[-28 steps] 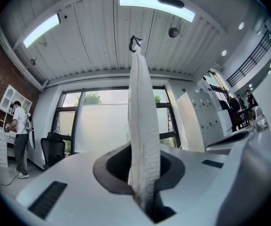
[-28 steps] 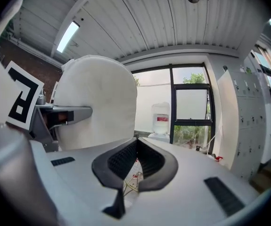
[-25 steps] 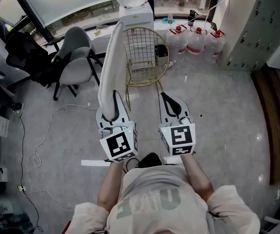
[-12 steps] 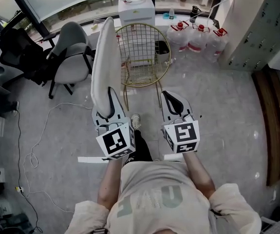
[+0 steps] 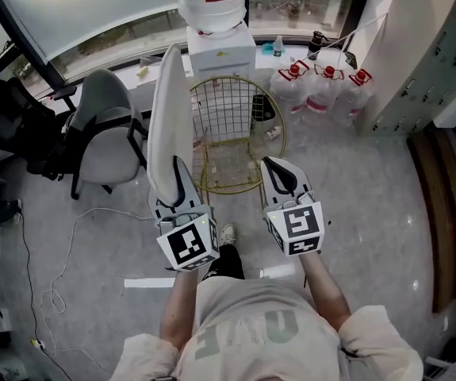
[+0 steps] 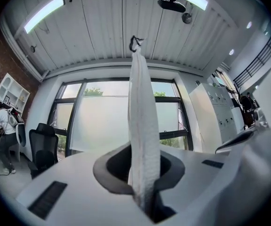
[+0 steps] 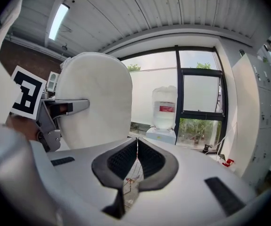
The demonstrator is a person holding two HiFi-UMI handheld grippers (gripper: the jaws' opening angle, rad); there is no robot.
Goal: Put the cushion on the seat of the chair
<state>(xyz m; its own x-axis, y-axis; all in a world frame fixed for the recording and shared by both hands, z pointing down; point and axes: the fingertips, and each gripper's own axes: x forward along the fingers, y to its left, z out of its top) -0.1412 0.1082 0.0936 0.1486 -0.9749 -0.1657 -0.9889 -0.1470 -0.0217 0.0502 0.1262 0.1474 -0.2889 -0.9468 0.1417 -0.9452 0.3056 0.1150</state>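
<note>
The cushion (image 5: pixel 166 121) is white, round and thin, and it stands on edge in the head view. My left gripper (image 5: pixel 178 175) is shut on its lower rim. In the left gripper view the cushion (image 6: pixel 142 121) rises straight up from between the pads. The gold wire chair (image 5: pixel 231 133) stands just ahead of both grippers, its mesh seat (image 5: pixel 229 165) bare. My right gripper (image 5: pixel 279 173) is shut with nothing in it, level with the left one and to the right of the seat. In the right gripper view the cushion (image 7: pixel 95 105) and the left gripper (image 7: pixel 55 111) show at the left.
A water dispenser (image 5: pixel 216 30) stands behind the wire chair, with several water jugs (image 5: pixel 323 74) to its right. A grey chair (image 5: pixel 105 133) and a black office chair (image 5: pixel 21 125) are at the left. A white cable (image 5: pixel 61 252) lies on the floor. Lockers (image 5: pixel 442 46) line the right.
Both grippers and the person have moved forward toward the gold wire chair, which now sits just beyond the fingertips. The cushion stays upright in the left gripper.
</note>
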